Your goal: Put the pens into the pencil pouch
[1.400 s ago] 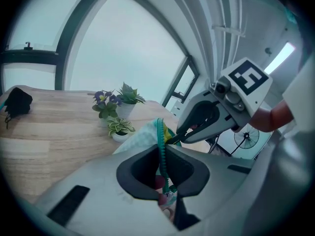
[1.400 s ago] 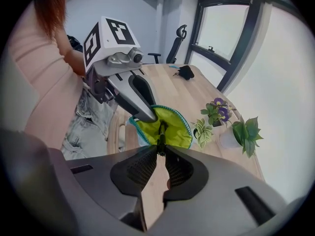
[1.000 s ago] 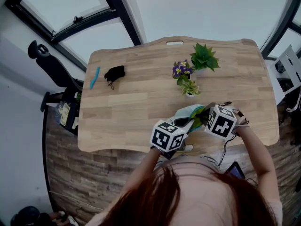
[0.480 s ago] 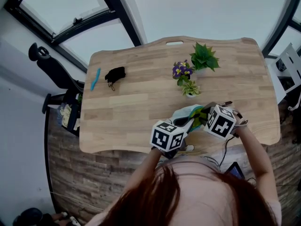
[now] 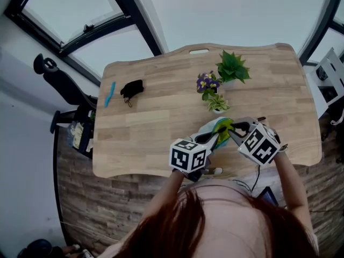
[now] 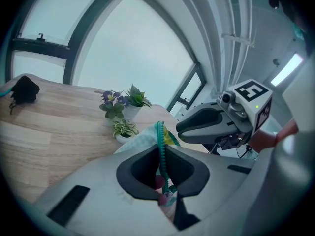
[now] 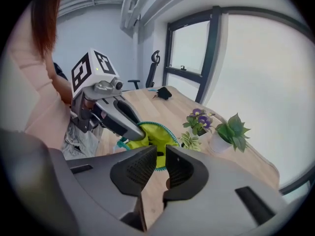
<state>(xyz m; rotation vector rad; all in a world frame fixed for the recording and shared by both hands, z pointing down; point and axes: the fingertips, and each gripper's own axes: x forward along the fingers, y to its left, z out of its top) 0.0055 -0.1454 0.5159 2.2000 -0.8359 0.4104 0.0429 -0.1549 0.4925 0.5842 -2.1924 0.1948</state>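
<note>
2 grippers meet at the table's (image 5: 161, 117) near edge. The left gripper (image 6: 162, 152) pinches the teal zipper (image 6: 159, 134) of the pencil pouch (image 7: 153, 134), lifting its mouth. The right gripper (image 7: 161, 155) hangs just before that mouth, jaws a sliver apart with nothing between them. To do this well, I judge, the left pinch should stay firm so the lime lining gapes (a slack edge would fold shut). The right can then fetch the blue pen (image 5: 109, 94), well apart at the table's far left beside a black item (image 5: 131, 87). 3 potted plants (image 5: 217, 103) stand on the pale wood. Beyond are an office chair (image 5: 59, 74), a plank floor (image 5: 80, 198) and tall windows (image 5: 70, 15).
</note>
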